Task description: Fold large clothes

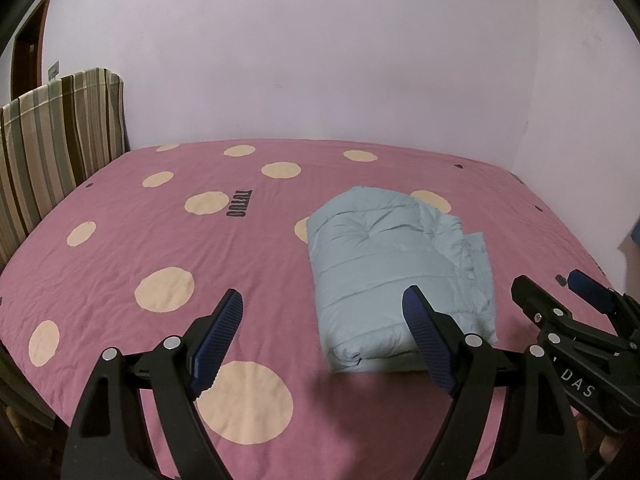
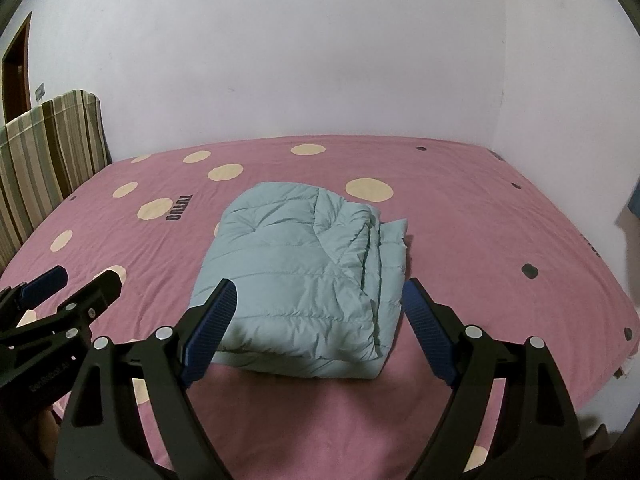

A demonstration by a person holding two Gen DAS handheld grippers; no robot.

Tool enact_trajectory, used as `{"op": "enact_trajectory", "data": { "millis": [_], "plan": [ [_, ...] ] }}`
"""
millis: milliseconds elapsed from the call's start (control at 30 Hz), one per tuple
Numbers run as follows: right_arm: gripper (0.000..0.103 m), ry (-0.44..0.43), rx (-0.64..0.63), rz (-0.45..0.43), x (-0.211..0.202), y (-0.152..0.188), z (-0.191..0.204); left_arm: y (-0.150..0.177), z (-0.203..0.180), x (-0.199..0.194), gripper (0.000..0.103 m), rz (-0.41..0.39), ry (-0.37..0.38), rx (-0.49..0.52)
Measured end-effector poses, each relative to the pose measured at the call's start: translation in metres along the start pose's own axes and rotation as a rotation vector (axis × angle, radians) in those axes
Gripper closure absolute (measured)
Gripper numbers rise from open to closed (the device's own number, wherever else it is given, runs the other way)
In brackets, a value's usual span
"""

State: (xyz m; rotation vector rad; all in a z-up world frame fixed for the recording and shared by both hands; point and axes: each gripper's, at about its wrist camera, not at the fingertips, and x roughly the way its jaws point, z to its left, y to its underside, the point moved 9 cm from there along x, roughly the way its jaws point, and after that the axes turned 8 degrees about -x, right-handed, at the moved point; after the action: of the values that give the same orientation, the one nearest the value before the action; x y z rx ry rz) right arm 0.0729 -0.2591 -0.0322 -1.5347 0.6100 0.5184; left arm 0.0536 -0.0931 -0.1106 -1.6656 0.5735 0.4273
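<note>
On the pink bed sheet (image 2: 460, 208), folded jacket (image 2: 304, 276) runs lengthwise toward the wall; both grippers' fingers spread, empty.

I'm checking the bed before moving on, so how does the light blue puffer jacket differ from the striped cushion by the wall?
The puffer jacket is plain light blue; the striped cushion has brown, green and cream stripes. The jacket lies folded flat in a bundle on the pink bedsheet; the cushion stands upright at the bed's left edge. Both look soft and padded.
</note>
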Motion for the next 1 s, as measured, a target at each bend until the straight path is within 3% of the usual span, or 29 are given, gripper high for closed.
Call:
{"op": "enact_trajectory", "data": {
  "millis": [1000],
  "plan": [
    [0.018, -0.004, -0.004, -0.005, -0.0044, 0.0011, 0.0030, -0.0002, 0.0004, -0.0080, 0.022, -0.010, -0.021, 0.012]
  ]
}}
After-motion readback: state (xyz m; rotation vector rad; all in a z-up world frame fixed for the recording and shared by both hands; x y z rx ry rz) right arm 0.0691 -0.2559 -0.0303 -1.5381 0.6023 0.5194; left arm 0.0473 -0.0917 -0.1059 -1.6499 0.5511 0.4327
